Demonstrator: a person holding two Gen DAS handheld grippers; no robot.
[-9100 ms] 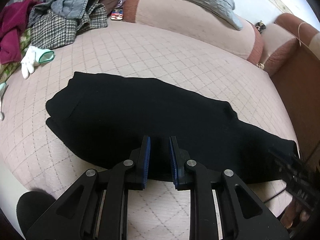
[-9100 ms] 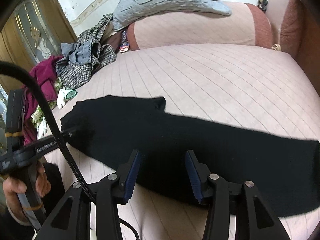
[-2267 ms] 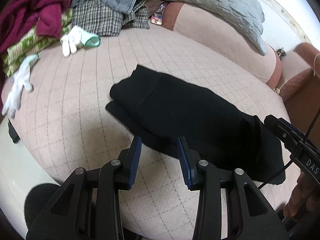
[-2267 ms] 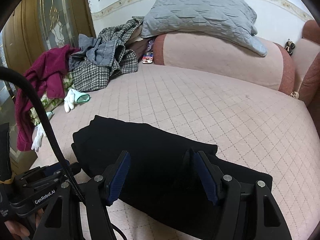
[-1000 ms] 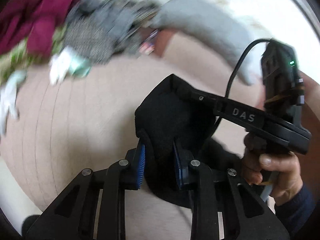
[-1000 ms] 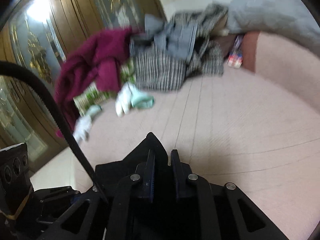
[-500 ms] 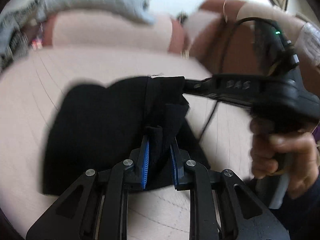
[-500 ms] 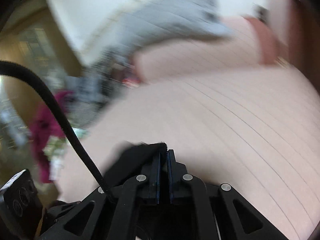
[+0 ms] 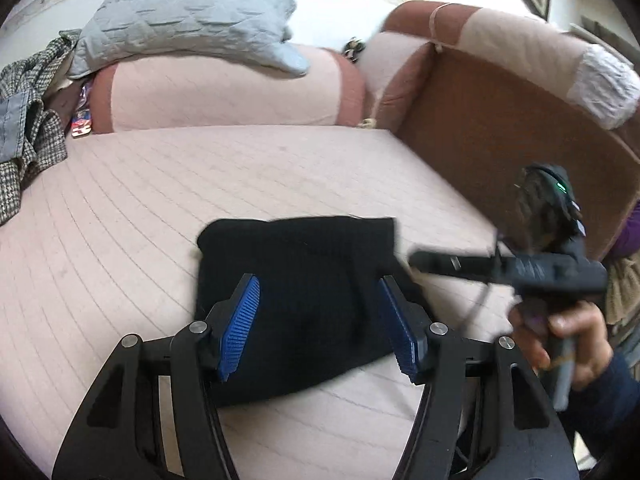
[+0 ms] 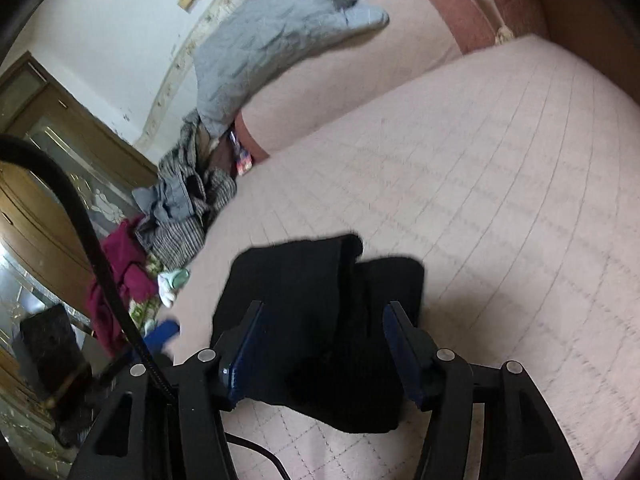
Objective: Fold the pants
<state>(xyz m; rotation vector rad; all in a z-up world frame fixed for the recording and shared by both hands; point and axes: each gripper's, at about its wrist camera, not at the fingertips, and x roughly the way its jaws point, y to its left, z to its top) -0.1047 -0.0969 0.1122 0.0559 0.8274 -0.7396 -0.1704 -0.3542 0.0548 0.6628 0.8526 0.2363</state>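
The black pants (image 9: 304, 280) lie folded into a short, thick bundle on the pink quilted bed (image 9: 120, 208). My left gripper (image 9: 320, 320) hangs just in front of the bundle. Its jaws are opening and its blue pads (image 9: 240, 316) stand wide apart, clear of the cloth. In the left wrist view my right gripper (image 9: 420, 259) is blurred at the bundle's right edge, held by a hand (image 9: 560, 344). In the right wrist view the pants (image 10: 316, 292) show an uneven top layer. There my right gripper (image 10: 324, 344) is opening too, with its pads off the cloth.
A grey quilted pillow (image 9: 188, 12) rests on the pink bolster (image 9: 224, 92) at the back. A heap of checked and grey clothes (image 10: 184, 208), a maroon garment (image 10: 124, 272) and a white glove (image 10: 168, 284) lie at the left. A brown padded side wall (image 9: 500, 140) stands on the right.
Both grippers were shut on a raised fold of the pants; now both have let go and spread their jaws. The pants lie flat in a compact bundle. The right gripper has drawn off to the right.
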